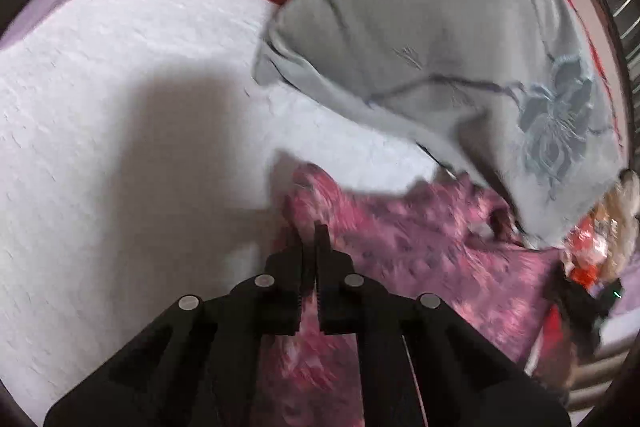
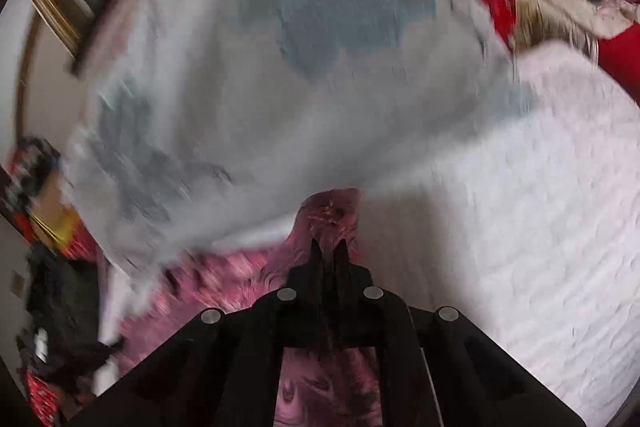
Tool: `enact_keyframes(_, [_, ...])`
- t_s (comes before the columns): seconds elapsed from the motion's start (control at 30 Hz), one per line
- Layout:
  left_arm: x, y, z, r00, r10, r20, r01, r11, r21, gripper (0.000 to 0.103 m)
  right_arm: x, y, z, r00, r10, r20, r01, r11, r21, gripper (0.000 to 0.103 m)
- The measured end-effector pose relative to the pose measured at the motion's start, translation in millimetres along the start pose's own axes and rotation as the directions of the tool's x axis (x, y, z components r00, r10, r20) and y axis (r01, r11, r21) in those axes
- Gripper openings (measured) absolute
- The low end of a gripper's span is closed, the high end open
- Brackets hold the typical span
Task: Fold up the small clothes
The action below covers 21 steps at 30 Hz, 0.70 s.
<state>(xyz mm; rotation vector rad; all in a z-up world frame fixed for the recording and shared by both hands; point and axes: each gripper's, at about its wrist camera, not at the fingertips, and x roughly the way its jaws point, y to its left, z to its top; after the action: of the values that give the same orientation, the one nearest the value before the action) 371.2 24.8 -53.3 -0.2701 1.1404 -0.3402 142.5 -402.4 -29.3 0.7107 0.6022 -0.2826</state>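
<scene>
Both tongs, L (image 1: 310,233) & R (image 2: 329,247), pinching mottled pink garment (image 1: 420,239); grey embroidered pillow (image 1: 440,39), quilted white bedspread (image 1: 120,99)

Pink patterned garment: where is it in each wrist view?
Left wrist: pink patterned garment lower centre to right, clamped in the left gripper.
Right wrist: bottom centre-left, pinched by the right gripper.
Shared landmark: grey pillow just beyond it.

left wrist: close, facing bed (image 1: 120,107) | right wrist: same | shared: pillow (image 1: 440,47)
</scene>
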Motion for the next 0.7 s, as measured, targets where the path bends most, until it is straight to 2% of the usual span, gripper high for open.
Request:
enact_keyframes(0.03, [4.5, 1.6, 1.1, 1.0, 0.032, -0.002, -0.032, 0.999, 0.003, 0.003, -5.4, -5.3, 3.1, 0.999, 0.011, 0.041, -0.012, 0.999, 0.035, 0.004])
enact_keyframes(0.07, [10.1, 4.4, 0.3, 0.997, 0.07, -0.009, -0.07, 0.998, 0.004, 0.004, -2.4, -10.2, 4.4, 0.999, -0.002, 0.04, 0.0, 0.999, 0.053, 0.004])
enact_keyframes(0.1, [11.3, 5.8, -0.2, 0.997, 0.072, -0.011, -0.072, 0.997, -0.001, 0.004, 4.5, -14.4, 3.7, 1.0, -0.023, 0.012, 0.023, 0.998, 0.058, 0.004])
enact_keyframes(0.13, [8.9, 5.6, -0.4, 0.998, 0.068, -0.006, -0.068, 0.998, -0.007, 0.004, 19.7, -19.3, -0.1, 0.994, -0.085, -0.067, 0.089, 0.995, 0.047, 0.005])
enact_keyframes(0.2, [-6.4, 3.7, -1.5, 0.999, 0.039, 0.012, -0.039, 0.999, -0.017, 0.004, 35.5, -21.0, -9.3, 0.962, -0.219, -0.161, 0.222, 0.975, -0.003, 0.009])
enact_keyframes(0.3, [-46.0, 1.8, -12.4, 0.994, -0.075, 0.078, 0.077, 0.997, -0.023, 0.004, 5.9, -8.6, -11.5, 0.977, -0.21, -0.035, 0.21, 0.978, 0.011, 0.016])
enact_keyframes(0.33, [-56.0, -2.2, -18.0, 0.99, -0.106, 0.091, 0.107, 0.994, -0.008, 0.007, -6.7, -2.3, -13.7, 0.989, -0.151, 0.006, 0.151, 0.988, 0.014, 0.019])
enact_keyframes(0.37, [-65.2, -7.9, -27.4, 0.985, -0.143, 0.1, 0.143, 0.99, 0.015, 0.014, -18.5, 4.6, -18.6, 0.996, -0.079, 0.04, 0.078, 0.997, 0.011, 0.027])
enact_keyframes(0.4, [-68.2, -12.5, -34.5, 0.983, -0.157, 0.096, 0.155, 0.988, 0.025, 0.02, -23.5, 8.6, -22.4, 0.998, -0.048, 0.05, 0.047, 0.999, 0.007, 0.032])
enact_keyframes(0.43, [-64.8, -19.8, -41.7, 0.984, -0.157, 0.084, 0.155, 0.987, 0.038, 0.032, -27.2, 12.8, -29.8, 0.999, -0.016, 0.051, 0.016, 1.0, -0.002, 0.038])
enact_keyframes(0.47, [-55.7, -27.7, -50.1, 0.99, -0.126, 0.059, 0.122, 0.99, 0.068, 0.037, -26.4, 15.1, -37.2, 0.999, -0.003, 0.037, 0.003, 1.0, -0.015, 0.039])
enact_keyframes(0.5, [-44.4, -32.8, -57.2, 0.997, -0.071, 0.032, 0.068, 0.993, 0.098, 0.037, -18.8, 16.7, -46.8, 1.0, -0.015, -0.004, 0.015, 0.999, -0.042, 0.038])
enact_keyframes(0.57, [-20.8, -36.2, -69.3, 0.999, 0.047, -0.022, -0.044, 0.989, 0.14, 0.038, 5.8, 10.4, -63.5, 0.984, -0.121, -0.127, 0.113, 0.991, -0.07, 0.035])
enact_keyframes(0.6, [-21.8, -38.4, -74.4, 0.997, 0.071, 0.003, -0.071, 0.985, 0.156, 0.038, 7.5, 7.5, -66.6, 0.981, -0.134, -0.137, 0.125, 0.99, -0.071, 0.035])
enact_keyframes(0.63, [-27.5, -39.1, -79.0, 0.997, 0.08, 0.022, -0.082, 0.983, 0.163, 0.038, -2.2, 9.0, -67.5, 0.987, -0.127, -0.095, 0.121, 0.991, -0.065, 0.036])
enact_keyframes(0.7, [-38.6, -45.2, -83.0, 0.997, 0.072, 0.017, -0.074, 0.984, 0.164, 0.04, -18.6, 14.5, -66.2, 0.989, -0.122, -0.078, 0.119, 0.992, -0.043, 0.039])
